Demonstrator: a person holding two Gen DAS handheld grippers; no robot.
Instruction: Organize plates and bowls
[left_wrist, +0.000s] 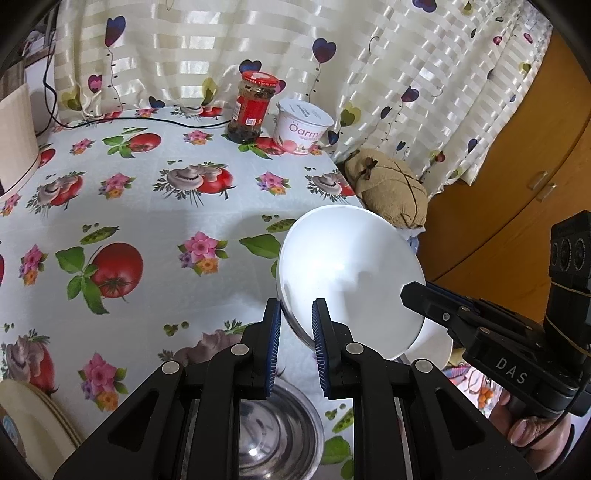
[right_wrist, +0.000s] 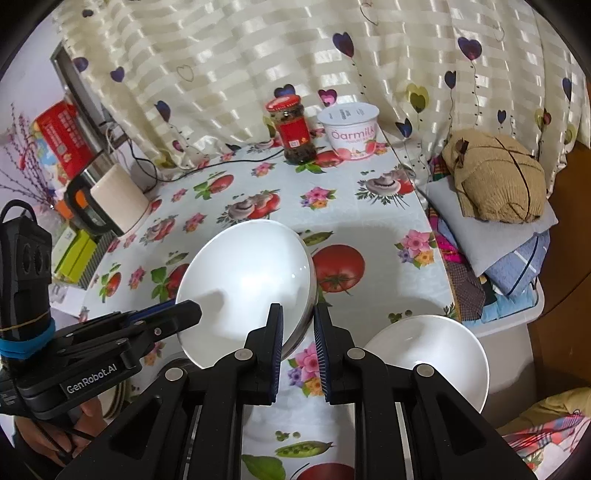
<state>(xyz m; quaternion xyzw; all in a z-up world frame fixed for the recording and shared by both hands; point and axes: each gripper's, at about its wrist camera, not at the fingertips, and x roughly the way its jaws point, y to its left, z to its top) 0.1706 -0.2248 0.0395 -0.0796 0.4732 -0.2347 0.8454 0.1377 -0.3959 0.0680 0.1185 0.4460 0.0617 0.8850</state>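
Now both tongs are tilting one white bowl (left_wrist: 351, 277) above the tabletop (left_wrist: 147, 206).
Left tongs (left_wrist: 295, 325) and right tongs (right_wrist: 297, 325) are each gripping opposite rim edges, probably steadying it for stacking into the second bowl (right_wrist: 428, 354) just right of the right tongs.

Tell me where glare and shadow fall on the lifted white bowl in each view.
Left wrist: the bowl shows soft sheen, plus a grey shadow by the right gripper finger. Right wrist: a bright glare patch on the bowl, a finger shadow at lower left; the curtain looks bent by fisheye.
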